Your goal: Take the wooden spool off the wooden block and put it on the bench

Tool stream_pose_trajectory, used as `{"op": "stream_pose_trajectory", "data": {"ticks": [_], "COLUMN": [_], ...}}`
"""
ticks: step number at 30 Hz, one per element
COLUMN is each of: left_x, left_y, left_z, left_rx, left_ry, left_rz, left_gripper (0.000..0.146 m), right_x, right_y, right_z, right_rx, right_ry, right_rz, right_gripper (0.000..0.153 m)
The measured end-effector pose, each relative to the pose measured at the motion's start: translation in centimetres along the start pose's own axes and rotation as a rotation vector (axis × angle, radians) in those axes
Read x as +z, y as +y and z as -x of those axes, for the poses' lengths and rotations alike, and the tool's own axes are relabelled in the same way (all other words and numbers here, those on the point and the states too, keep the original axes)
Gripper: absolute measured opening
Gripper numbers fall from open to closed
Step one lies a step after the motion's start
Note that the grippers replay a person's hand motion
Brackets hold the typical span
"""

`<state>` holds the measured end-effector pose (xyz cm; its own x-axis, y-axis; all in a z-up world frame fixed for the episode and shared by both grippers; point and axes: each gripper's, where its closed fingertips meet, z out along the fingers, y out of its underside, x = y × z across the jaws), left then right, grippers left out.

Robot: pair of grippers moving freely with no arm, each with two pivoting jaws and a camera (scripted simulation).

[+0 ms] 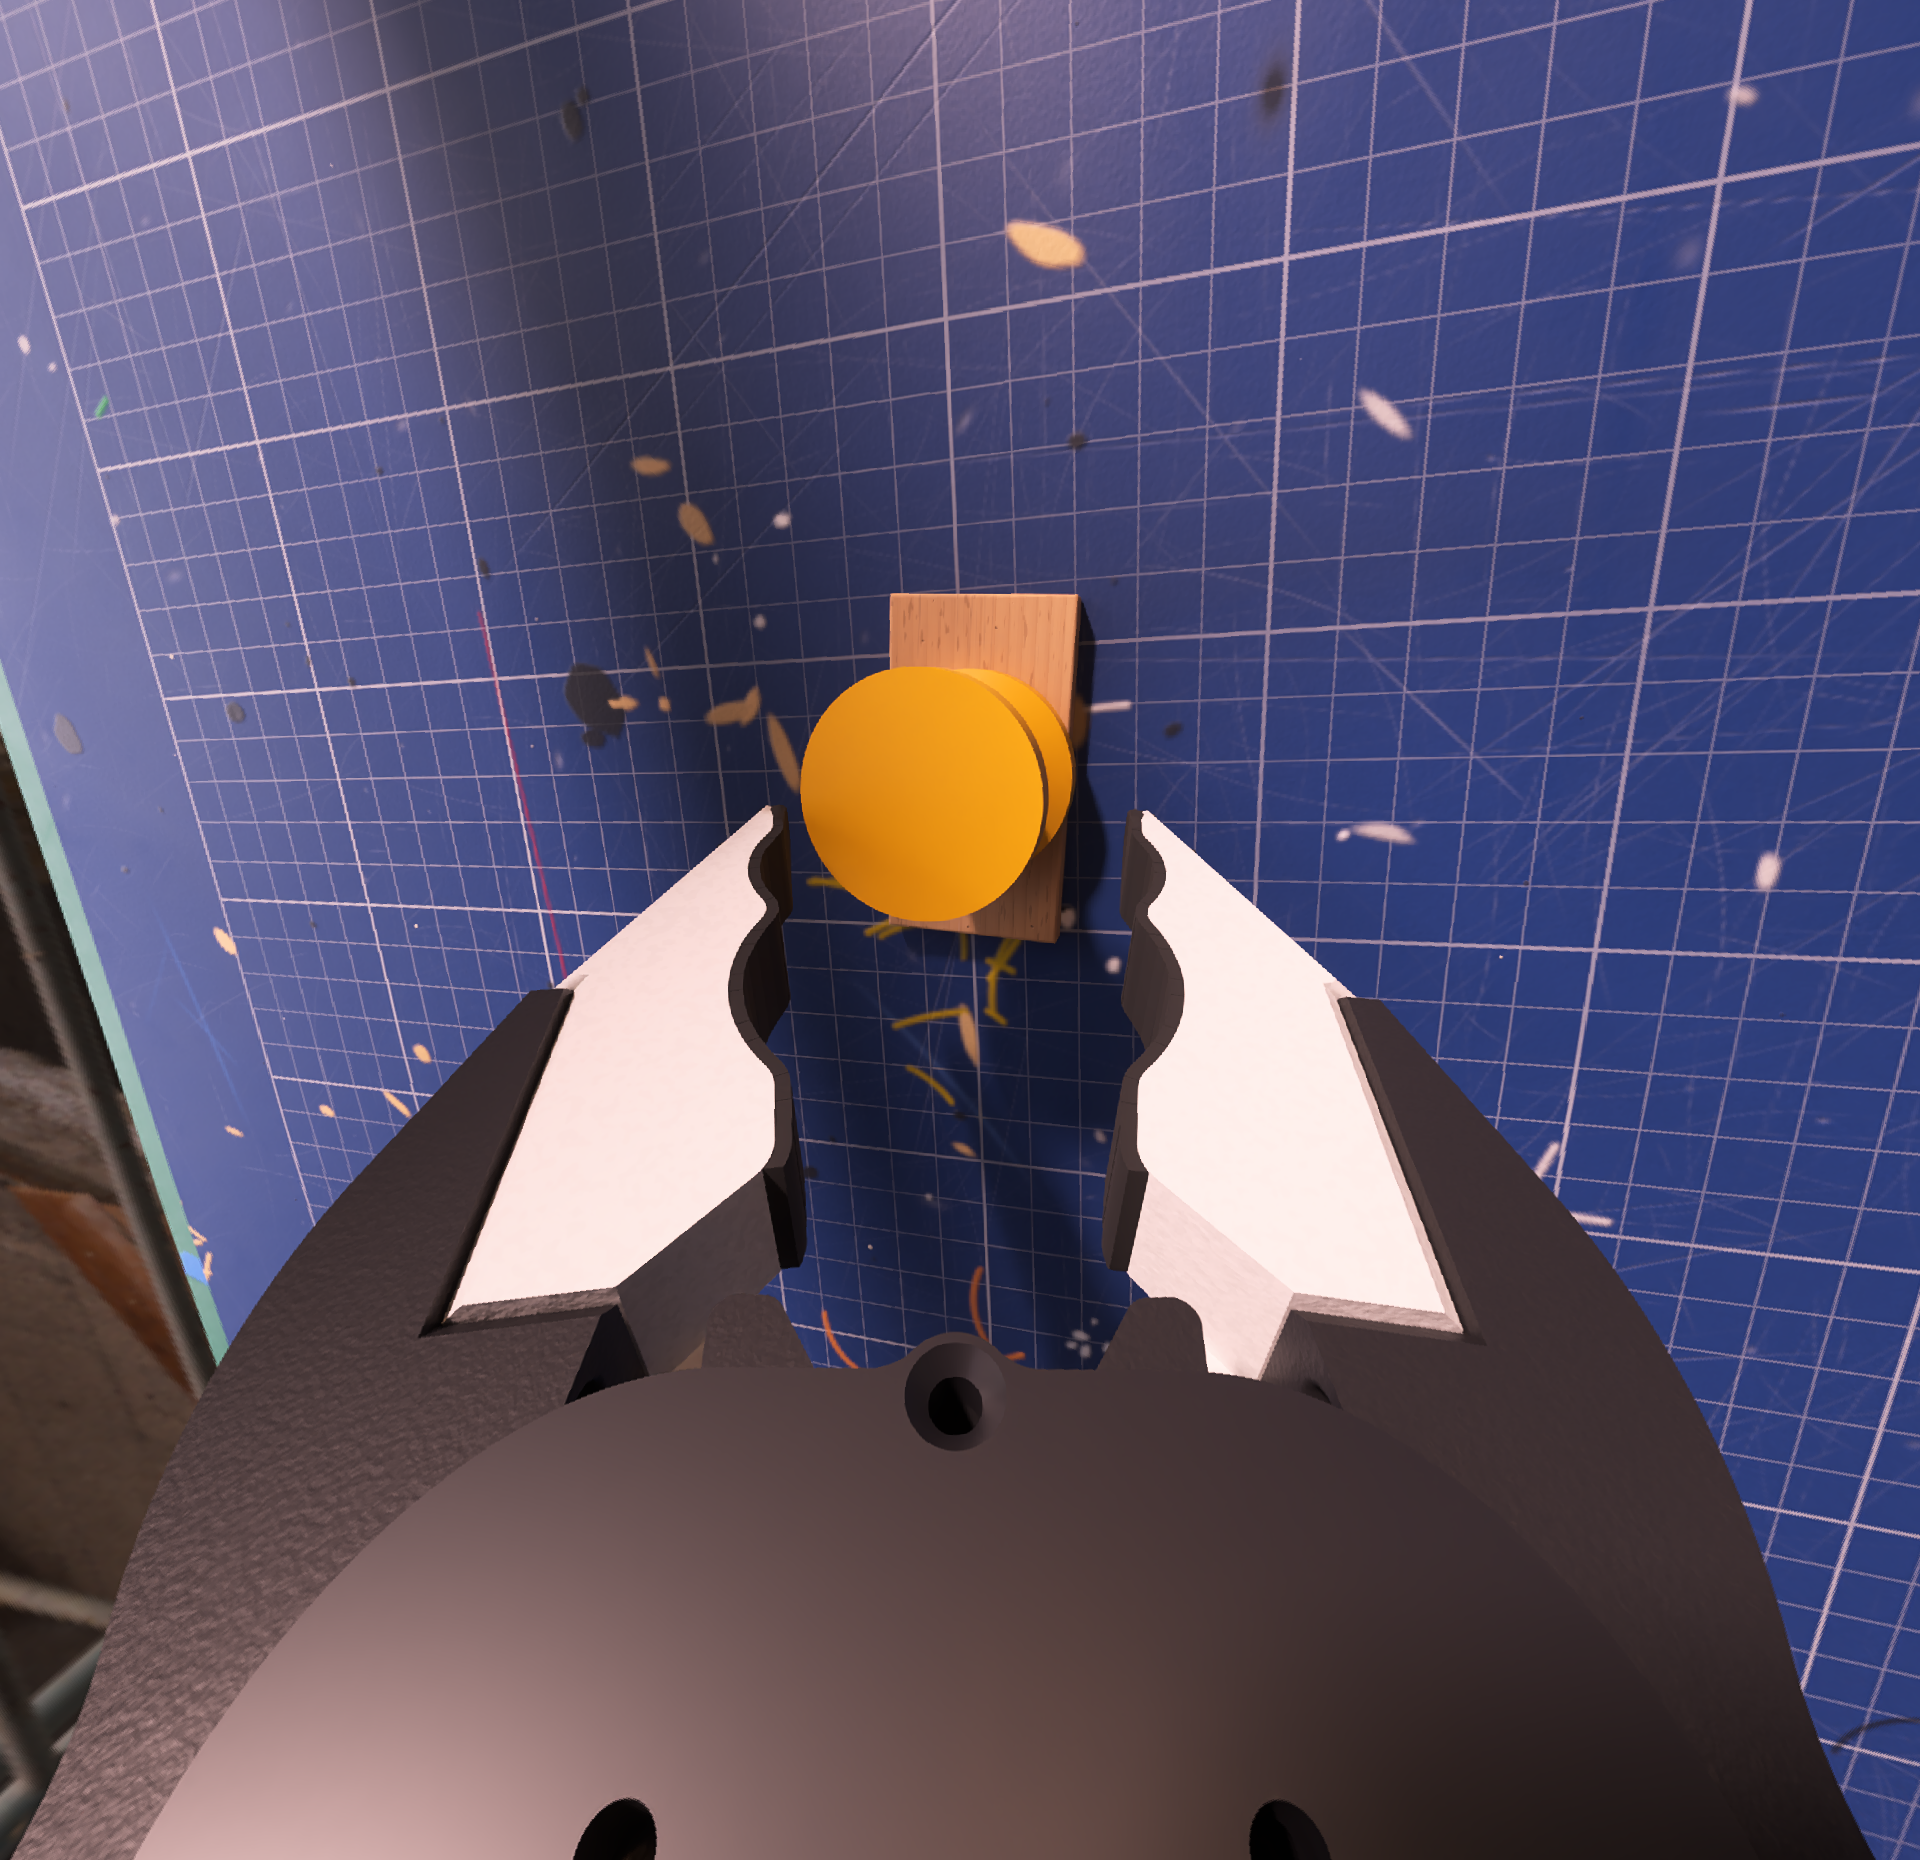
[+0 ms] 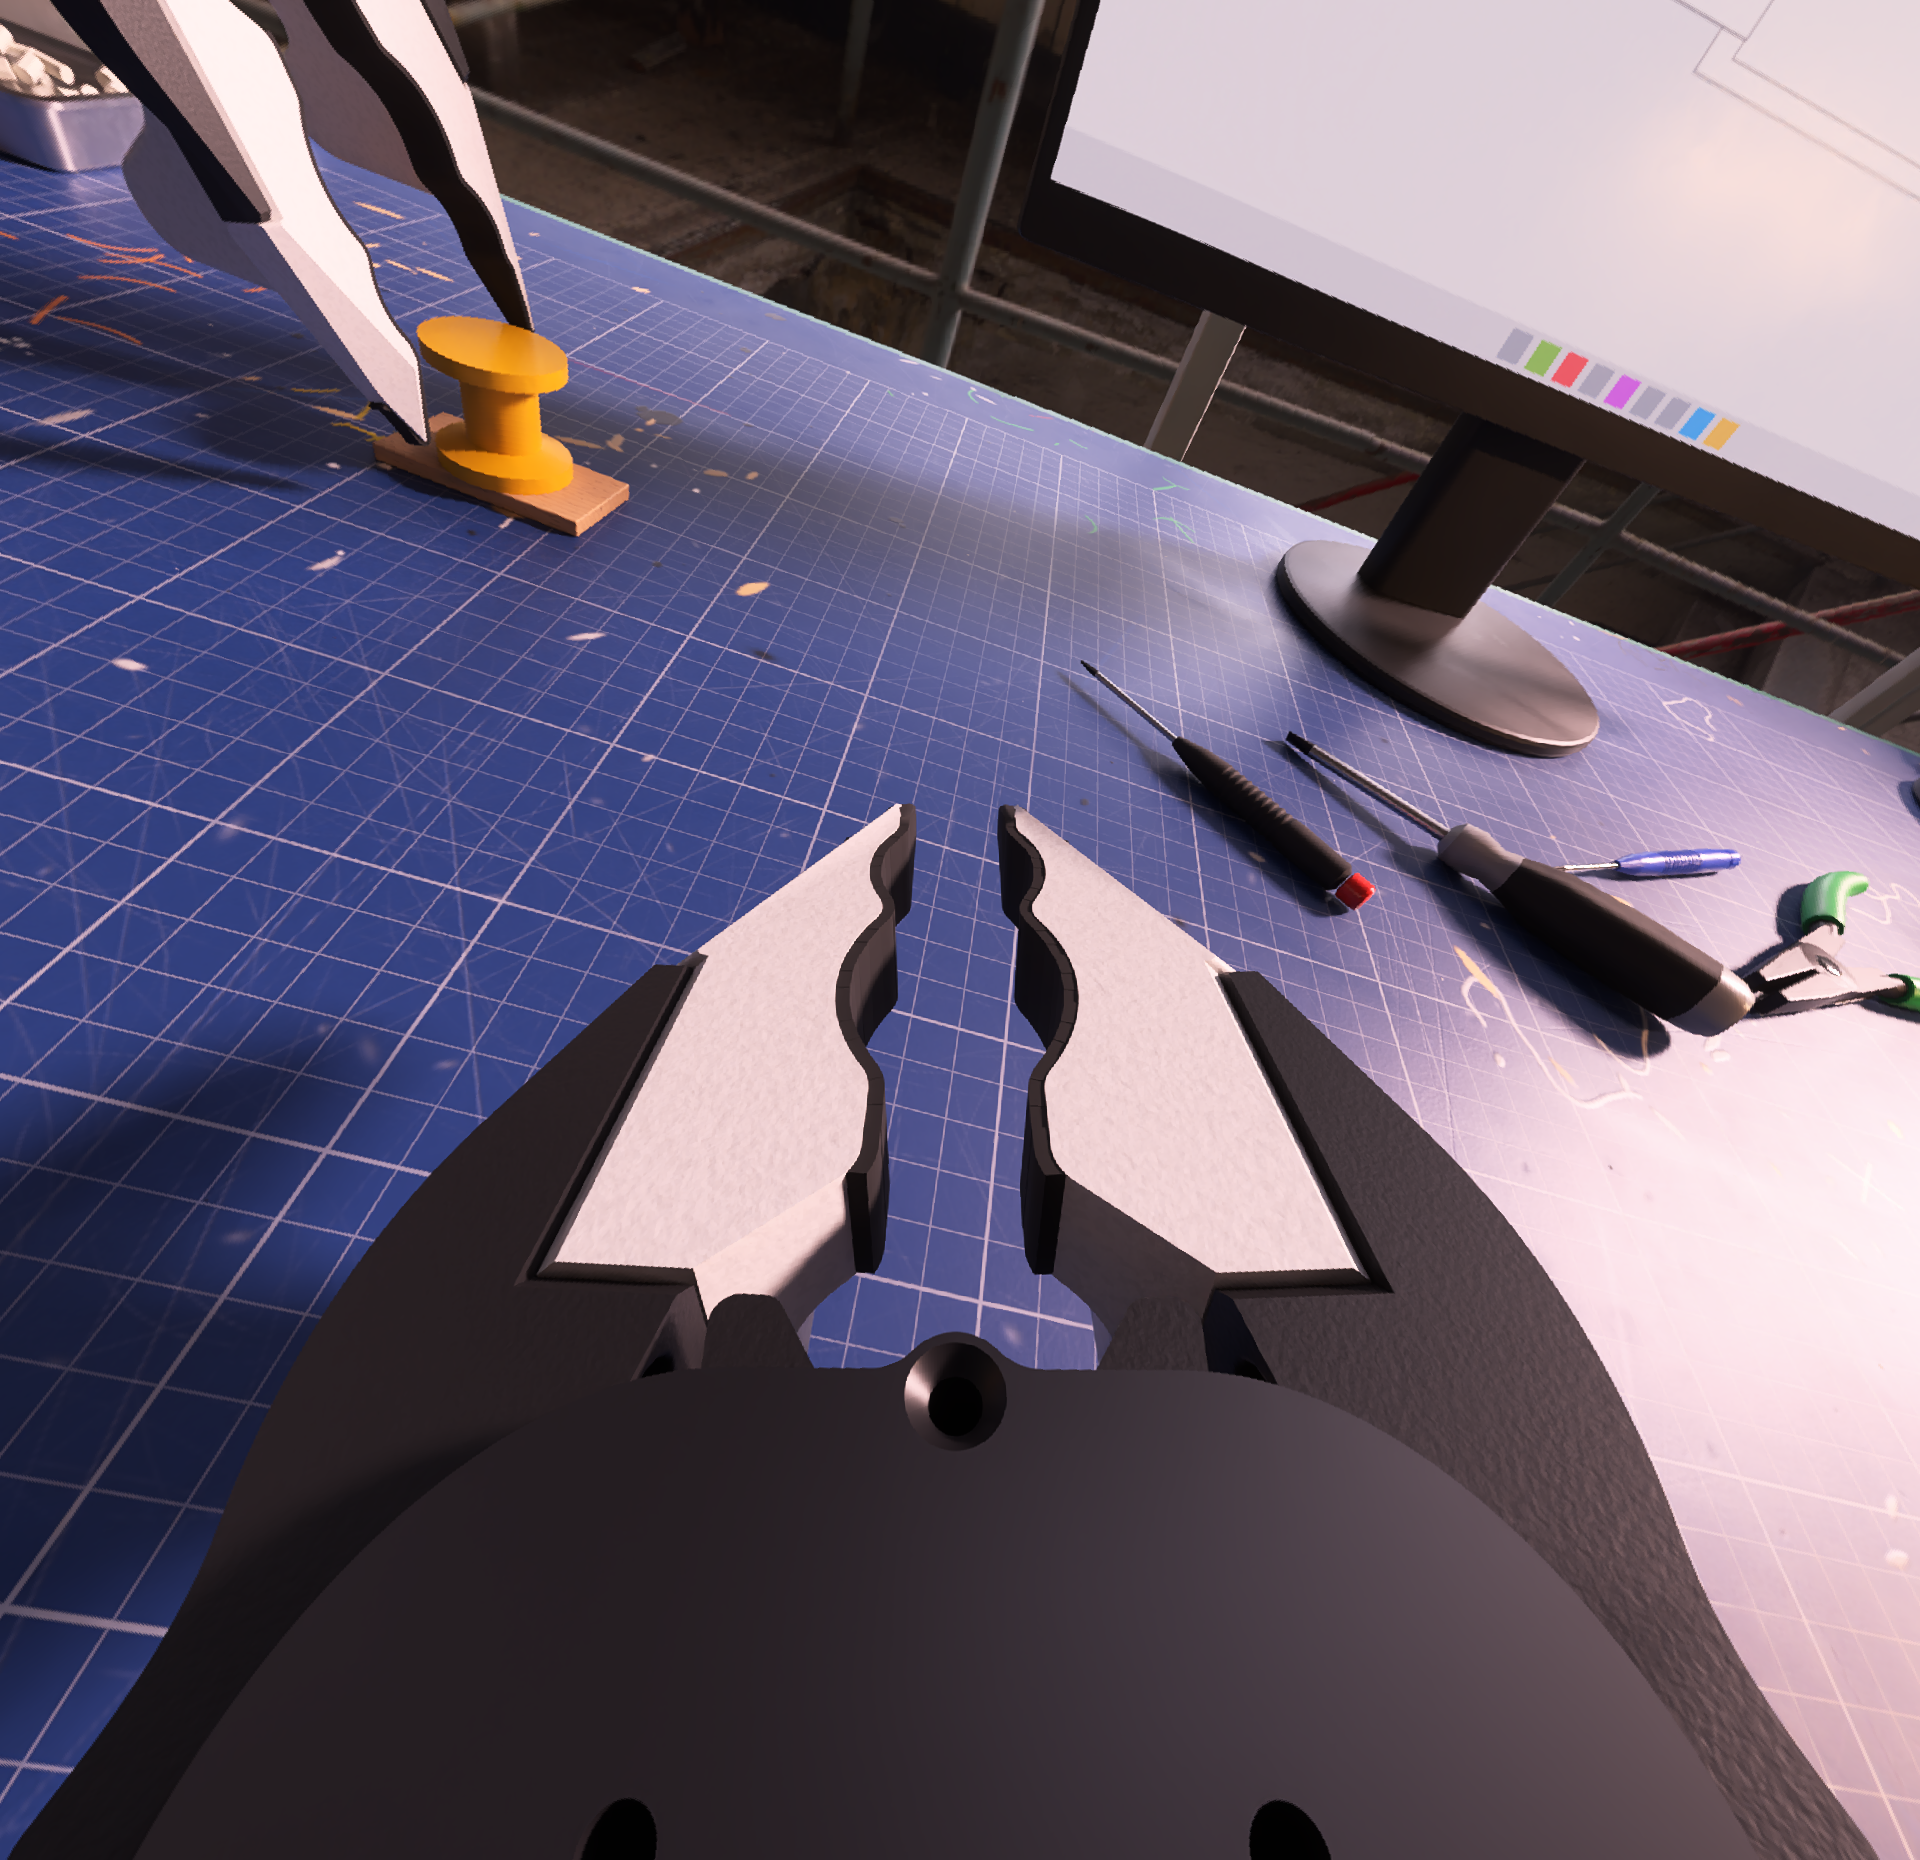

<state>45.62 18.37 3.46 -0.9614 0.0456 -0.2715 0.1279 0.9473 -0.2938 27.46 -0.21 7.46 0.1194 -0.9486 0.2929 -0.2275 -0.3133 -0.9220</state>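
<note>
At ten o'clock in the right wrist view, the left tongs (image 2: 462, 371) straddle the yellow wooden spool (image 2: 497, 402), released and gripping nothing. The spool stands upright on the wooden block (image 2: 582, 501) on the blue surface (image 2: 416, 771). The right tongs (image 2: 956, 823) hang slightly parted and empty, with two screwdrivers (image 2: 1262, 813) at three o'clock.

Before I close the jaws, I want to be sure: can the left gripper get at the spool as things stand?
Probably yes. The left gripper is open above the yellow spool, which stands upright on the wooden block, one finger on each side, and nothing lies between.
</note>
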Motion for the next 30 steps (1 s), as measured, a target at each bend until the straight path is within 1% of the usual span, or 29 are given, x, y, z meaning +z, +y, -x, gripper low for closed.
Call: {"op": "stream_pose_trajectory", "data": {"ticks": [10, 17, 23, 30], "left_x": [-0.2, -0.7, 0.4, 1.9], "left_y": [-0.1, -0.1, 0.1, 0.7], "left_z": [-0.3, 0.1, 0.3, 0.2], "left_rx": [0.011, 0.010, 0.008, 0.002], "left_ry": [0.004, -0.018, -0.021, 0.010], "left_rz": [0.006, -0.010, 0.032, 0.091], "left_gripper": [0.063, 0.063, 0.062, 0.062], "right_x": [0.0, 0.1, 0.1, 0.1], "right_y": [0.0, 0.0, 0.0, 0.1], "right_z": [0.1, 0.1, 0.2, 0.2], "right_rx": [-0.002, -0.004, -0.010, -0.011], "right_ry": [-0.003, -0.004, -0.005, -0.007], "right_rz": [0.003, 0.004, 0.004, 0.006], "right_gripper": [0.016, 0.016, 0.016, 0.016]}}
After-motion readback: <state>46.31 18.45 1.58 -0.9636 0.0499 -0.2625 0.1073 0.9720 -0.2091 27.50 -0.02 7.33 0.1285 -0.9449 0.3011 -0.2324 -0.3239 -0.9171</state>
